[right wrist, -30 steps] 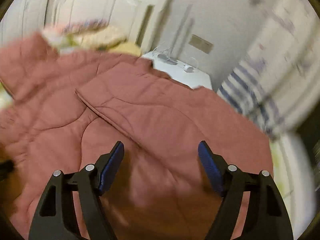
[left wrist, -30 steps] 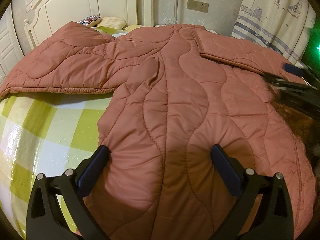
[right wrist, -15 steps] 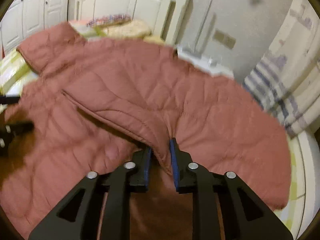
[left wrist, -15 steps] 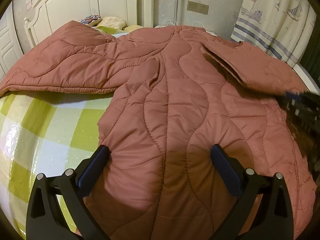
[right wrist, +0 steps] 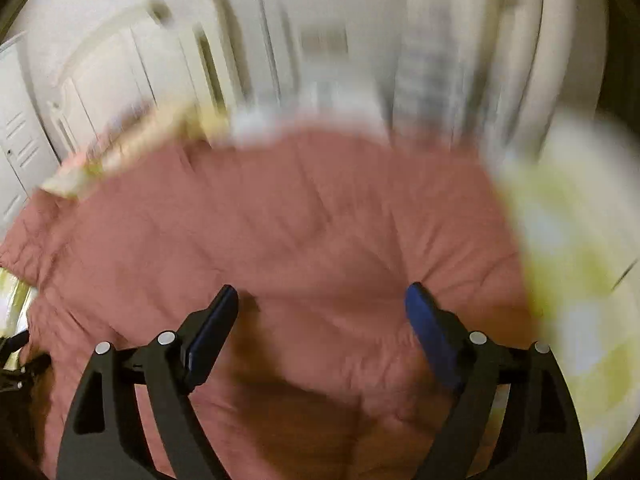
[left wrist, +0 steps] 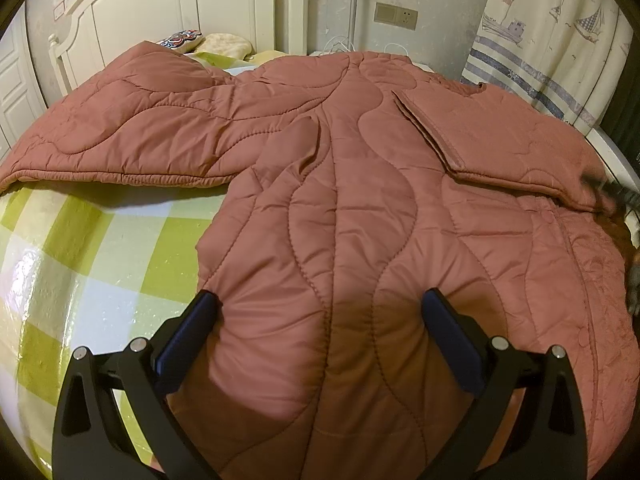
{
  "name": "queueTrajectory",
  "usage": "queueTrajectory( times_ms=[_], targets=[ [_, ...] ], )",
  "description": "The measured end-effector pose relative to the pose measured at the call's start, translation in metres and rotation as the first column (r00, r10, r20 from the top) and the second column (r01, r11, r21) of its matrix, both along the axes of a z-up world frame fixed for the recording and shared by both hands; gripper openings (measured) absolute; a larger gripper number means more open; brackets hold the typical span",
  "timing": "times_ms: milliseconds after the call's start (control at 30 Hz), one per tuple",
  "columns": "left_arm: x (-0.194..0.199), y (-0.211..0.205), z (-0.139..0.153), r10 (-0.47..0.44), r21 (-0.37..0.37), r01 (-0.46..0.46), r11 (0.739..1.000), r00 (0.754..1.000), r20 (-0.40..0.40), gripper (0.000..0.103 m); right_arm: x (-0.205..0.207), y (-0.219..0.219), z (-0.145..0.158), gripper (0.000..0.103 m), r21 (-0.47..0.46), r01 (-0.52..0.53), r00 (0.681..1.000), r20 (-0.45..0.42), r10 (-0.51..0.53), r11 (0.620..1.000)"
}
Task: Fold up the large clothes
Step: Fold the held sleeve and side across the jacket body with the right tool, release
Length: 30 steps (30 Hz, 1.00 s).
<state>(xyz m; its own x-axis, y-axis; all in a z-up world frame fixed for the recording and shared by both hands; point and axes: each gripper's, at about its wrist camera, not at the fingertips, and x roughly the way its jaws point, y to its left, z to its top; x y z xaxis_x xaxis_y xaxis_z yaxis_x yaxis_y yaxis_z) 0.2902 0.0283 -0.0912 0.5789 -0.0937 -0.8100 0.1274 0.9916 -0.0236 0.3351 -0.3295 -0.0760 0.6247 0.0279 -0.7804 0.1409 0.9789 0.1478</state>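
Since the earlier frames the right-hand sleeve [left wrist: 496, 140] has been carried in over the jacket's body and let go: half a second back the right tool [right wrist: 320, 320] was pinched on the sleeve's edge, and now its jaws are opening with nothing between them, only blurred fabric beneath, while the left tool [left wrist: 320, 320] has kept its place. Spread back-up across the bed [left wrist: 80, 248] with its green-and-white checked sheet, the dusty-pink quilted jacket [left wrist: 340, 220] has its collar toward the white headboard [left wrist: 180, 0] and its hem nearest the cameras. In the left wrist view the folded sleeve lies flat as a slanted panel across the upper right of the back, its cuff edge pointing toward the middle, so the first sleeve fold looks done. The other sleeve [left wrist: 132, 136] reaches out to the left over the sheet, not yet folded. The left tool stands wide apart just above the hem, both blue pads [left wrist: 188, 332] clear of the cloth and gripping nothing. By the look of it, the step in hand is the release of that first fold; the next move probably calls for the left tool to travel up to the outstretched sleeve, take it near the cuff, and lay it across the back to mirror the first. Padded fabric like this is springy and may slide or puff open, so a firm bite on the hemmed edge and a low, flat carry would help
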Motion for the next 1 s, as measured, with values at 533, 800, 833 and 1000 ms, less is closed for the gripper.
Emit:
queueTrajectory(
  times_ms=[533, 800, 833, 1000],
  targets=[
    [0.001, 0.002, 0.0, 0.001, -0.004, -0.001, 1.0, 1.0, 0.0, 0.101, 0.046, -0.03, 0.012, 0.096, -0.106, 0.177, 0.984, -0.006, -0.178, 0.979],
    [0.003, 0.003, 0.0, 0.001, -0.012, -0.001, 1.0, 1.0, 0.0, 0.101, -0.046, 0.001, 0.021, 0.098, -0.144, 0.242, 0.969, 0.076, -0.233, 0.959],
    [0.002, 0.004, 0.0, 0.0, -0.011, 0.0, 1.0, 1.0, 0.001, 0.101, -0.051, 0.007, 0.014, 0.098, -0.167, 0.22, 0.975, 0.066, -0.212, 0.961],
    [-0.003, 0.003, -0.002, -0.016, 0.026, 0.016, 1.0, 1.0, 0.001, 0.101, -0.077, 0.026, 0.01, 0.098, -0.225, 0.205, 0.978, 0.071, -0.194, 0.953]
  ],
)
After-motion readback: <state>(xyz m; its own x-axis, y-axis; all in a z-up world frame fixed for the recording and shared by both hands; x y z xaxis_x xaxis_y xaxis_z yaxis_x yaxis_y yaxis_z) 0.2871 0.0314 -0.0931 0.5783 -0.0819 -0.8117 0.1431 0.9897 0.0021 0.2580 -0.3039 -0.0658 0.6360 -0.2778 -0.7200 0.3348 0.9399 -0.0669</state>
